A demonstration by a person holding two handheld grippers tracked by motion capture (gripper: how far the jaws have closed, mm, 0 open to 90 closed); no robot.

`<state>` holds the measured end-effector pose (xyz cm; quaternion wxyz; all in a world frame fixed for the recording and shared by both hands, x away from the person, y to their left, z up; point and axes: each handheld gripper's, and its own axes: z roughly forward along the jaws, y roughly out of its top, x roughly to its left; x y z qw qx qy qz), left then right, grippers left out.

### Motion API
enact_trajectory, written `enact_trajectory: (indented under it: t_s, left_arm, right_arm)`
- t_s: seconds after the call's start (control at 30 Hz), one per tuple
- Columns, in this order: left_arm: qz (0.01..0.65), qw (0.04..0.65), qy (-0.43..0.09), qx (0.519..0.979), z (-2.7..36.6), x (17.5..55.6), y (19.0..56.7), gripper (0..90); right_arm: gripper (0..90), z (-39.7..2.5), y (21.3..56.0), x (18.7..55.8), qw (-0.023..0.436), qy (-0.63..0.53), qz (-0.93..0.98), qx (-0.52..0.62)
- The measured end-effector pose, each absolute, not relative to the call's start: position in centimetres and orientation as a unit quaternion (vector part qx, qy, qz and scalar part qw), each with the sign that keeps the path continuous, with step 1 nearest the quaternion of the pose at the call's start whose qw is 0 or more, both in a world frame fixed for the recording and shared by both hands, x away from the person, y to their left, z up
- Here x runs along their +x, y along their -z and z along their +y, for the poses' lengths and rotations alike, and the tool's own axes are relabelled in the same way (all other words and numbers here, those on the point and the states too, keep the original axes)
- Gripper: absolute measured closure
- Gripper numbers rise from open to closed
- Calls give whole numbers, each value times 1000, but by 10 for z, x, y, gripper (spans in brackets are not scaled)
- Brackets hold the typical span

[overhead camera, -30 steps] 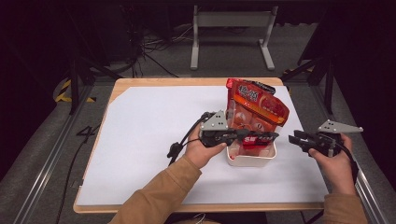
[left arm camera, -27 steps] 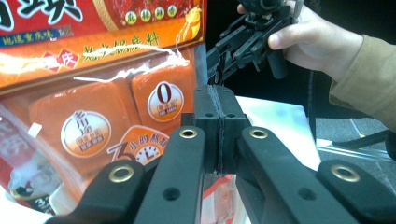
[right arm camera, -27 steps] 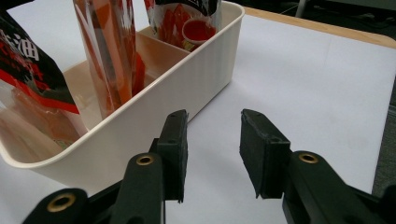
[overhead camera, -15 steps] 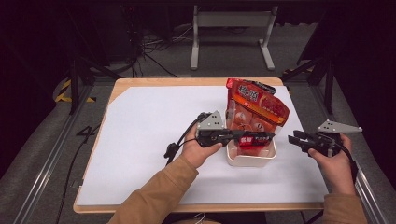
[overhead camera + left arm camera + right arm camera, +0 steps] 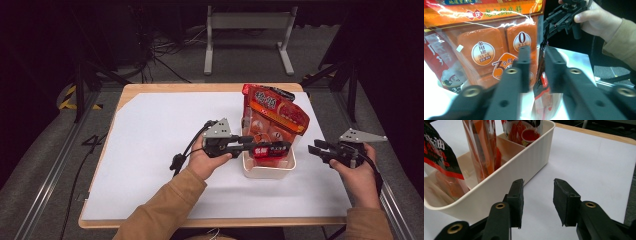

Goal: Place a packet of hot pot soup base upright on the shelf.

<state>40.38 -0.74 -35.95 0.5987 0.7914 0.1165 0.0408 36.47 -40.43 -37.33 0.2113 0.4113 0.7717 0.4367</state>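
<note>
Now | left claw (image 5: pixel 280 148) unmoved over bin (image 5: pixel 268 171) | packet (image 5: pixel 270 149) clamped

The right claw (image 5: pixel 536 202) rises from six o'clock with its two black jaws parted and nothing between them, hovering over the white-covered table (image 5: pixel 594 162). Toward nine o'clock stands a cream ribbed bin (image 5: pixel 524 165), its wall just beside the left jaw. Inside it stand a clear orange pouch (image 5: pixel 482 150), a red-and-black packet (image 5: pixel 441 152) at ten o'clock, and a sauce packet (image 5: pixel 524 131) at twelve.
</note>
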Motion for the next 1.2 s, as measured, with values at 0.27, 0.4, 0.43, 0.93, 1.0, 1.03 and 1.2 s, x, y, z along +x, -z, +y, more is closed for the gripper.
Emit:
enact_trajectory:
  t_s: [0.27, 0.4, 0.43, 0.93, 1.0, 1.03, 1.2]
  left_arm:
    - [136, 605, -36, 784, 3, 399, 350, 379]
    - [137, 598, -45, 789, 11, 394, 344, 357]
    - [140, 590, -55, 793, 13, 392, 342, 352]
    - [192, 544, -110, 809, 71, 380, 331, 257]
    - [199, 535, -118, 813, 82, 380, 330, 244]
    - [200, 532, -125, 813, 87, 380, 329, 237]
    - [220, 527, -134, 810, 113, 378, 330, 215]
  right_arm:
    - [589, -404, 373, 364, 211, -438, 770, 412]
    - [576, -403, 372, 363, 210, -440, 770, 411]
    - [572, -403, 371, 363, 210, -441, 770, 410]
    - [521, -400, 370, 362, 214, -446, 771, 402]
    - [521, -399, 370, 362, 213, -446, 773, 398]
    - [521, -399, 370, 362, 212, -445, 773, 398]
    - [518, -396, 368, 361, 212, -445, 777, 392]
